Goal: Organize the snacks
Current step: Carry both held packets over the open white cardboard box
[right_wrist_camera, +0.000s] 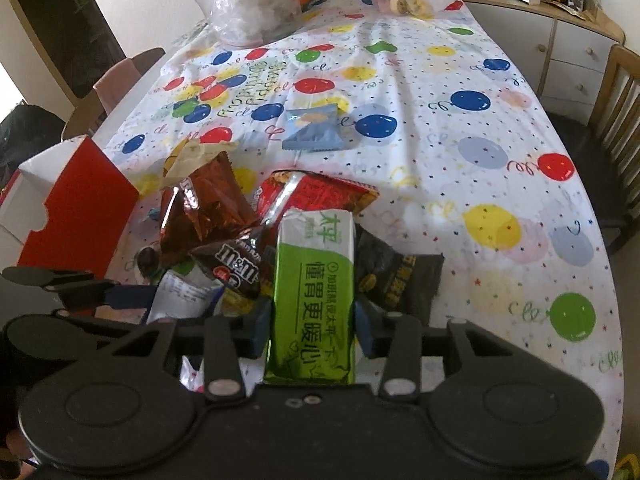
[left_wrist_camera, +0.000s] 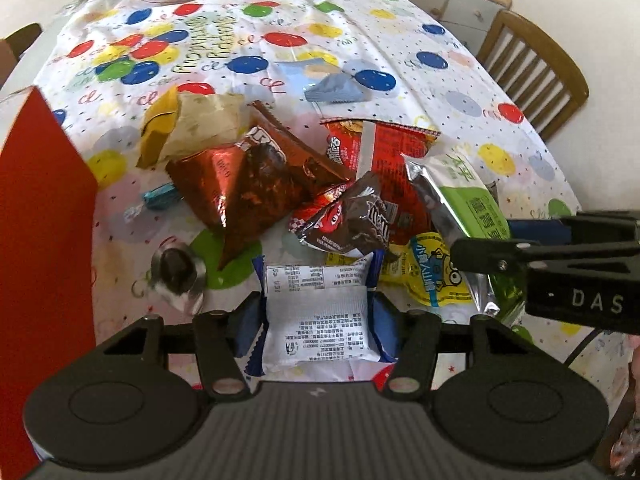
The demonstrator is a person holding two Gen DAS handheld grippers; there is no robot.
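while the left hand-held gripper clamps a white pack, the right hand-held gripper grips a green pack beside m&m's.

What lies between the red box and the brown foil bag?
In the left wrist view, between the red box and the brown foil bag lies a small teal-wrapped candy on the tablecloth.

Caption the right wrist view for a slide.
Right gripper clamps a green snack packet above the snack pile on a balloon-print tablecloth, red box at left.
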